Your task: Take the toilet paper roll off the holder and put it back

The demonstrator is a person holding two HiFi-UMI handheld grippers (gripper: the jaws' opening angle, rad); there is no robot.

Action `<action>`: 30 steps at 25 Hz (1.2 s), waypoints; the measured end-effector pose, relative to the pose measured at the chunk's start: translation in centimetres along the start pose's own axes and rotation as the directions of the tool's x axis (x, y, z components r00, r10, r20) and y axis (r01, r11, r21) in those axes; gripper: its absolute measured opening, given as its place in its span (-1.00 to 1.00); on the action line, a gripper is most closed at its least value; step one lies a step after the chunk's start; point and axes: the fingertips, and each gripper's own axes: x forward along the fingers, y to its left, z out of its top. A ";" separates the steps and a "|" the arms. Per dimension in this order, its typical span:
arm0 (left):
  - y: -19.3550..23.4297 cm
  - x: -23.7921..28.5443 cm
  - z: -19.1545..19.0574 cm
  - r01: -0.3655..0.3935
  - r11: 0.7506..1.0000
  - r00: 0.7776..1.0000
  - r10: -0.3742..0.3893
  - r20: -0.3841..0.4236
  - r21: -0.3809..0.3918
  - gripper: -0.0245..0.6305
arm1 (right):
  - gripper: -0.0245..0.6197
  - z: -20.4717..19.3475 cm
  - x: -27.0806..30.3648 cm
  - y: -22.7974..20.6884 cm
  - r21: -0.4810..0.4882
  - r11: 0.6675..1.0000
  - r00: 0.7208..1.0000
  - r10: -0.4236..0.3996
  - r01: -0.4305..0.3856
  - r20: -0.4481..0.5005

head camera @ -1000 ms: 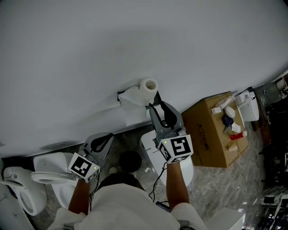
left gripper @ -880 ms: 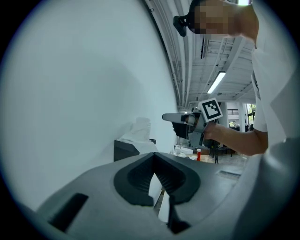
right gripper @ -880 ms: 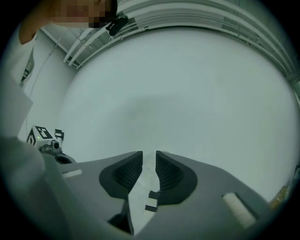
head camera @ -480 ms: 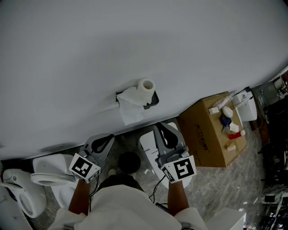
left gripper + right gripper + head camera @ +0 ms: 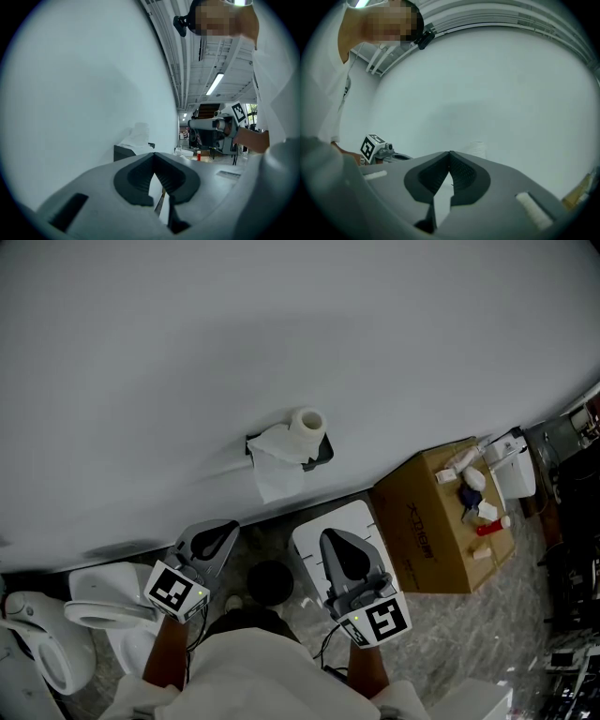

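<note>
Holder [image 5: 322,449] largely hidden behind toilet paper roll [image 5: 307,421] and hanging sheet [image 5: 275,467].

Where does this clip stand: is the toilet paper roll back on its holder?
Looks done: the toilet paper roll sits on the holder at the wall, with a loose sheet hanging. In hand: nothing. The right gripper has drawn back from the roll, its jaws just closing on nothing, and the left gripper is shut and empty. Left: seemingly nothing.
</note>
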 end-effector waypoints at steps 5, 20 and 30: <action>-0.1 -0.2 -0.1 0.000 1.000 1.000 0.000 -0.010 0.000 -0.93 | -0.90 0.3 -0.6 0.4 0.019 1.000 1.000 0.002 -0.002 0.009; -0.6 -0.6 -0.5 0.006 1.000 1.000 -0.006 -0.018 -0.002 -0.93 | -0.90 -1.0 -0.6 0.9 0.063 0.998 1.000 0.014 -0.014 -0.003; -0.5 -0.6 -0.4 0.005 1.000 1.000 -0.005 -0.010 -0.003 -0.93 | -0.90 -2.5 -0.9 0.0 0.082 0.997 0.999 -0.012 0.015 -0.035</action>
